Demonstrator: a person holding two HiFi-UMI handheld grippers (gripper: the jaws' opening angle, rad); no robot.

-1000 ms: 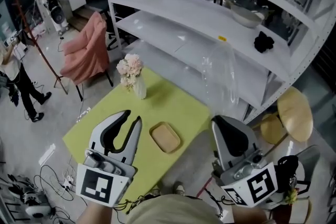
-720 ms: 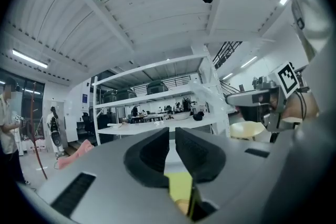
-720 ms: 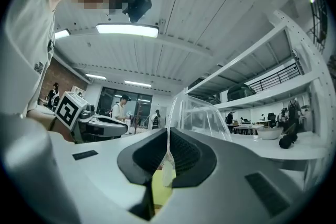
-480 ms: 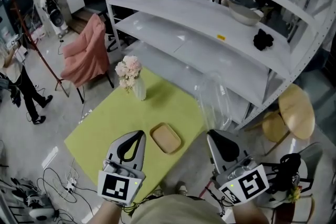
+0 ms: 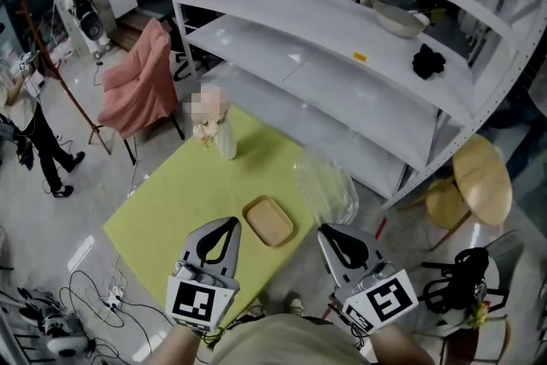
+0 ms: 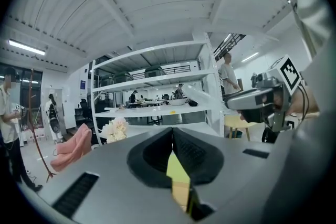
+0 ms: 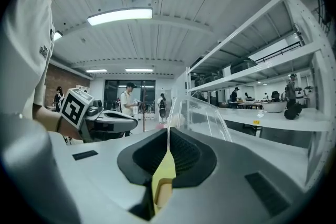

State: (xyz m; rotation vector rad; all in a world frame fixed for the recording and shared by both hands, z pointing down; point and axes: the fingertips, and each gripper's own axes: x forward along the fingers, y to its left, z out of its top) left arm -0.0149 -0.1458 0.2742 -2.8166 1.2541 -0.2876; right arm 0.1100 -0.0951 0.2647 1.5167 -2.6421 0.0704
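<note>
Right gripper [image 5: 328, 233] clamped on clear plastic bag [image 5: 326, 189], held over table [image 5: 162, 214] edge; left gripper [image 5: 230, 223] closed, empty, beside wooden tray [image 5: 268, 222].

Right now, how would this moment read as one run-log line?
left gripper: shut, empty | right gripper: shut on clear plastic bag | wooden tray: lying on green table

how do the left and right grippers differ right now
The right gripper is shut on a clear plastic bag; the left gripper is shut on nothing. The left gripper hangs over the green table, the right gripper past its edge. Both point forward, jaws together.
</note>
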